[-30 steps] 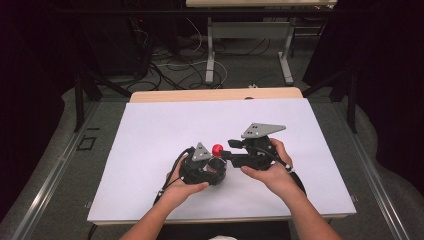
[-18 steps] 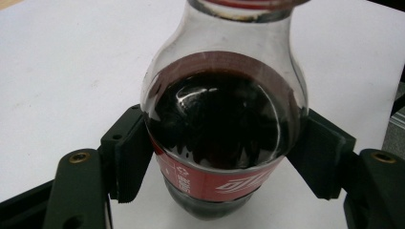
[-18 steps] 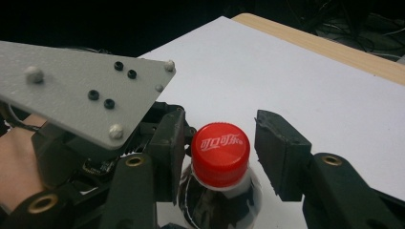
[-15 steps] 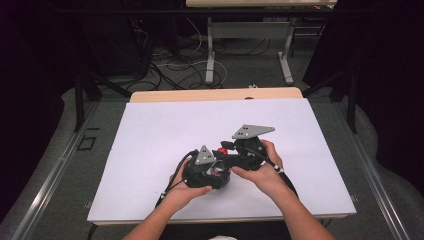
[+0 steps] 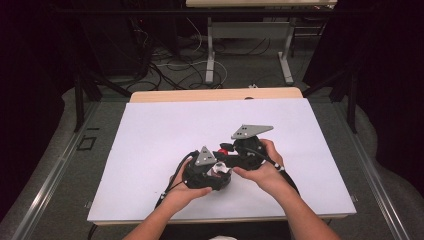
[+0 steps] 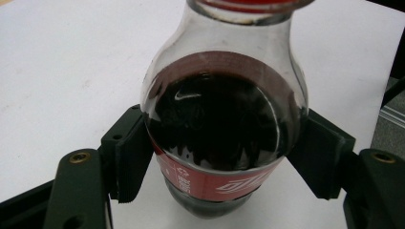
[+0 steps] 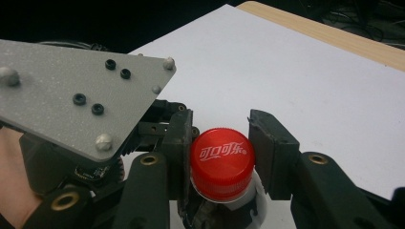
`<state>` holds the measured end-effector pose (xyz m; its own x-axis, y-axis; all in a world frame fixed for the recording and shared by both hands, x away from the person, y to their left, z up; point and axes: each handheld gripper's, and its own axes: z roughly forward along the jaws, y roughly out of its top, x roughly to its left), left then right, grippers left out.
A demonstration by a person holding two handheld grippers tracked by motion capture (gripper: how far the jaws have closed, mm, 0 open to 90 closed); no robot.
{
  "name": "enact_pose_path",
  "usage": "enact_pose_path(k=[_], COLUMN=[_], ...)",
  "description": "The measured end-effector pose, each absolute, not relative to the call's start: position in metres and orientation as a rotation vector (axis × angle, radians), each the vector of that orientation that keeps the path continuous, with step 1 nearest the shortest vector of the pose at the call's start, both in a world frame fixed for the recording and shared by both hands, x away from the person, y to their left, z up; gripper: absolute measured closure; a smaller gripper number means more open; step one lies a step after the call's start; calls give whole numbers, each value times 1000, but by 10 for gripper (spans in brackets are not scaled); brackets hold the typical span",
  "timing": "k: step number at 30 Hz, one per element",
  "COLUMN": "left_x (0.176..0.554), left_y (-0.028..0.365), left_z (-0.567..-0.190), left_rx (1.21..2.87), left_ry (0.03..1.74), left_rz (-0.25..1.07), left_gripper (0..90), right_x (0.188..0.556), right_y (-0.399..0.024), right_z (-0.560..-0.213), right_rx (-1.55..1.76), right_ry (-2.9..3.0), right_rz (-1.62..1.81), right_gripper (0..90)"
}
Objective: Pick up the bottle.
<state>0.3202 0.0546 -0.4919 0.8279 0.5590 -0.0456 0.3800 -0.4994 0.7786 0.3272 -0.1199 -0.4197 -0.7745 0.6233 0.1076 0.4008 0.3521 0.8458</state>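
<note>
A cola bottle [image 6: 224, 124] with dark liquid and a red label stands between my left gripper's [image 6: 224, 164] jaws. Both pads [image 6: 131, 157] press on its body, so this gripper is shut on it. In the right gripper view the bottle's red cap [image 7: 222, 160] sits between the jaws of my right gripper [image 7: 221, 155]. Those jaws have just been closing, and the pads [image 7: 270, 152] now touch the cap's sides. In the high view both hands hold the grippers close together at the table's near middle, left gripper [image 5: 216, 172] below, right gripper [image 5: 225, 150] at the cap [image 5: 223, 148].
A white sheet [image 5: 165, 130] covers the table, with a bare wooden strip [image 5: 215, 94] along its far edge. The left gripper's grey three-cornered plate [image 7: 71, 95] fills the left of the right gripper view. Cables and table legs lie on the floor beyond.
My right gripper has moved left toward the left gripper and closed around the red cap. The left hand and the bottle have kept still.
</note>
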Motion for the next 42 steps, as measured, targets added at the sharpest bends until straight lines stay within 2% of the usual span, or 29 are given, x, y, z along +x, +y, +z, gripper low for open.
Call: enact_pose_path(k=[6,15,19,21,23,30,32,34,42], left_x=[319,314,314,314,314,315,314,314,313], left_y=[56,58,58,58,59,61,60,60,60], left_z=[-491,-489,-487,-486,-486,-484,-485,-485,-486], left_rx=[2166,2168,2160,2146,2153,2144,2132,2133,2155], left_ry=[674,593,599,629,630,669,673,670,623], left_rz=[253,212,204,205,212,212,224,228,232], left_gripper=[300,300,299,299,299,299,299,299,299], right_x=[331,346,348,341,332,317,317,318,339], right_y=[-121,-129,-130,-129,-126,-115,-113,-113,-126], right_z=[-417,-410,-409,-406,-405,-406,-407,-408,-407], right_rx=[838,420,333,463,583,813,830,832,468], right_ry=[2446,2686,2690,2630,2557,2400,2409,2402,2641], right_rz=[1383,1403,1423,1406,1409,1348,1303,1310,1373], right_gripper=[620,620,615,501,481,514,590,607,616])
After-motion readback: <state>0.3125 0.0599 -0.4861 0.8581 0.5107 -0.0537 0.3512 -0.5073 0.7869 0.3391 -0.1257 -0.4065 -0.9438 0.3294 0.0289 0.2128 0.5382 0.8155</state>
